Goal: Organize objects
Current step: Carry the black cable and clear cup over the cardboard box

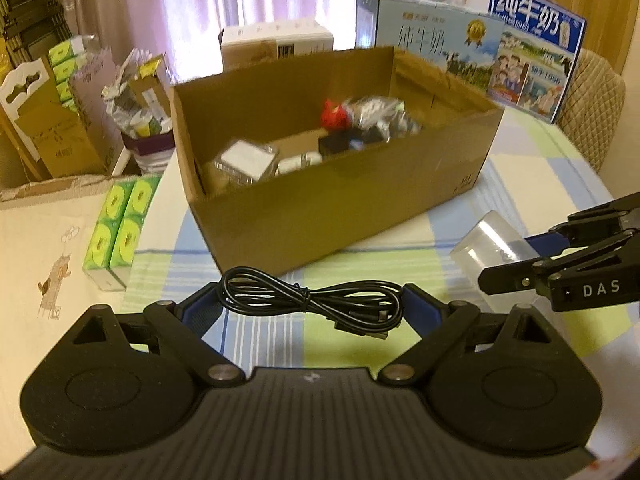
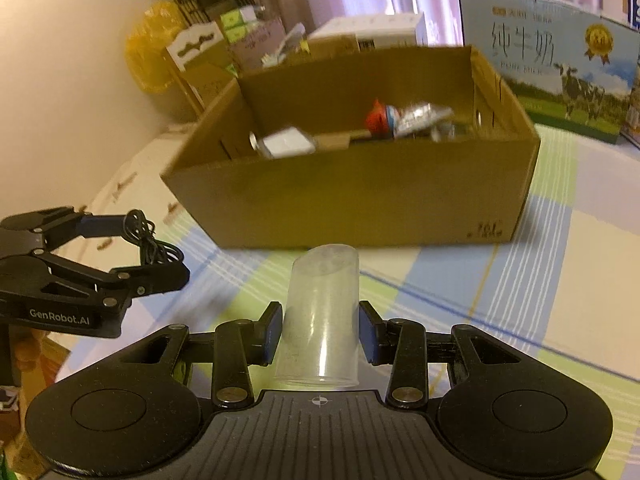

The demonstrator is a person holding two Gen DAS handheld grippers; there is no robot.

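My left gripper (image 1: 312,308) is shut on a coiled black cable (image 1: 312,305), held crosswise between its blue pads above the checked tablecloth. My right gripper (image 2: 319,334) is shut on a clear plastic tube (image 2: 320,320) that points forward between the pads. Each gripper shows in the other's view: the right one (image 1: 520,256) with the tube (image 1: 486,240) at the right, the left one (image 2: 156,244) with the cable (image 2: 150,240) at the left. An open cardboard box (image 1: 340,200) stands ahead of both, holding a red toy (image 1: 334,115), a white packet (image 1: 244,158) and wrapped items.
Green tissue packs (image 1: 118,232) lie on the table left of the box. Blue milk cartons (image 1: 536,64) stand behind it on the right, a white box (image 1: 276,42) behind it. Cardboard boxes and a bag of clutter (image 1: 140,112) crowd the far left. A chair back (image 1: 596,108) is at right.
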